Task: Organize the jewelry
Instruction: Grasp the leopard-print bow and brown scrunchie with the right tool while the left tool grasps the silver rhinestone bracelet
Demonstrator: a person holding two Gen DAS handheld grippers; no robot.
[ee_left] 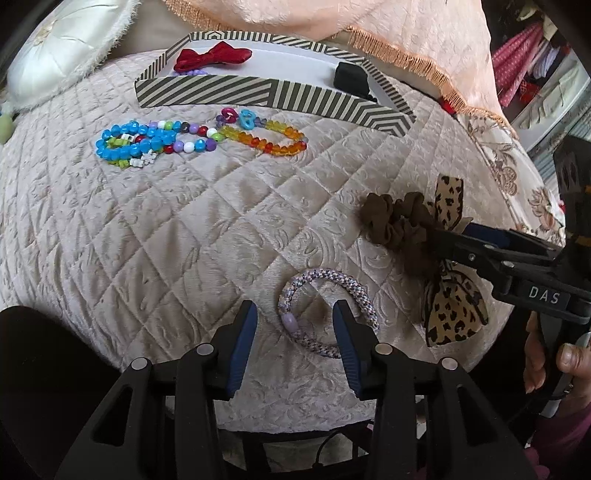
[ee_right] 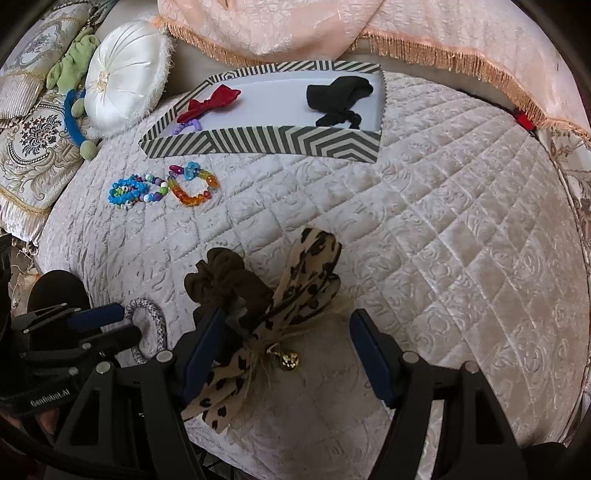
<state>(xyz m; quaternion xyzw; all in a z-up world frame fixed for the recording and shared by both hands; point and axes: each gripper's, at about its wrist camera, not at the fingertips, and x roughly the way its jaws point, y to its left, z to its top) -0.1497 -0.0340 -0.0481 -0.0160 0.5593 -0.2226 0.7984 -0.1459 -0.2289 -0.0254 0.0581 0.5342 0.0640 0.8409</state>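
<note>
A striped box (ee_left: 258, 94) (ee_right: 258, 142) at the back holds a red bow (ee_left: 212, 55) (ee_right: 212, 101), a purple bead piece (ee_right: 186, 127) and a black hair tie (ee_right: 340, 99). Beaded bracelets (ee_left: 166, 142) (ee_right: 162, 190) lie before it. My left gripper (ee_left: 295, 328) is open around the left side of a woven purple bracelet (ee_left: 325, 314) (ee_right: 147, 325). My right gripper (ee_right: 284, 347) is open around a leopard bow (ee_right: 295, 295) (ee_left: 454, 306) joined to a brown scrunchie (ee_right: 225, 277) (ee_left: 395, 221).
Everything lies on a quilted beige cover (ee_left: 166, 240) (ee_right: 443, 240). A white round cushion (ee_right: 125, 88) (ee_left: 62, 44), patterned pillows (ee_right: 33, 147) and a green and blue toy (ee_right: 74, 92) sit at the back left. A fringed peach cloth (ee_right: 332, 26) hangs behind the box.
</note>
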